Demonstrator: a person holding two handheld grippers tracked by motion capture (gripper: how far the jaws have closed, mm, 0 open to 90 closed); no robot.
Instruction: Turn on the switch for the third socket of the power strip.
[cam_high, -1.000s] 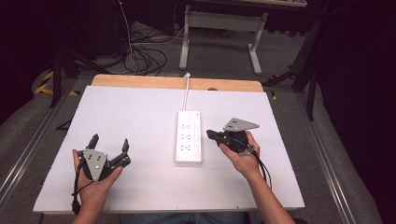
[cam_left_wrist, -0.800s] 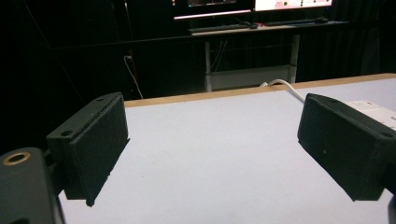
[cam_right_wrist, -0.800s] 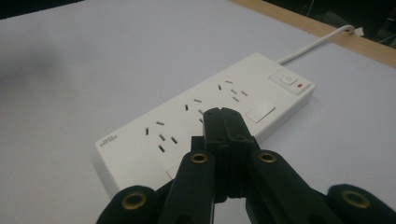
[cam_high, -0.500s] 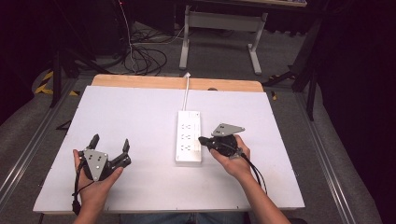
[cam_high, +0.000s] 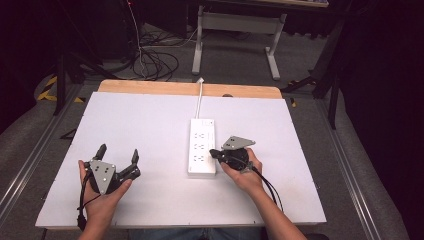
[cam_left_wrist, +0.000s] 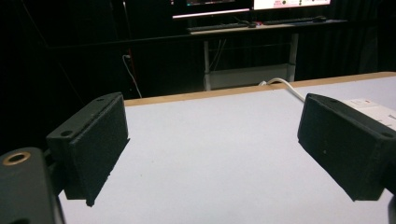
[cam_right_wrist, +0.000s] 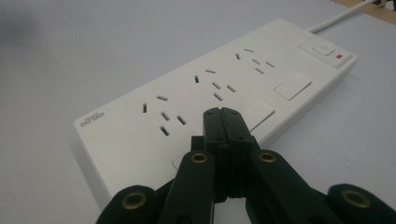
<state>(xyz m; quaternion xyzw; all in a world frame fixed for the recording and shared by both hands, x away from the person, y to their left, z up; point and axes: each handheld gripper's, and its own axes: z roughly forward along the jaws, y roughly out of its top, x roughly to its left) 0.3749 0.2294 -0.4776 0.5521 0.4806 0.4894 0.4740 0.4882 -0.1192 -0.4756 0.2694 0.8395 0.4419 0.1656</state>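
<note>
1. Right gripper (cam_high: 216, 152): jaws pressed together with nothing between them. The closed tip sits at the right long edge of the power strip (cam_high: 202, 148), over the row of small square buttons beside the sockets (seen plainly in the right gripper view); whether it touches the strip cannot be told. A closed tip makes a narrow point, which probably suits pressing a button rather than grasping.
2. Right hand (cam_high: 245, 167): wrapped around the gripper body, forearm entering from the near edge of the table (cam_high: 125, 115), wrist angled so the tool points left at the strip.
3. Left gripper (cam_high: 117, 159): jaws spread wide, holding nothing, held just above the table's near-left area, well apart from the strip; apparently idle.
4. Left hand (cam_high: 102, 192): cradles the tool from below, jaws aimed toward the far edge.
5. Power strip: lies lengthwise at the table's middle, its white cord (cam_high: 200, 95) running off the far edge.
</note>
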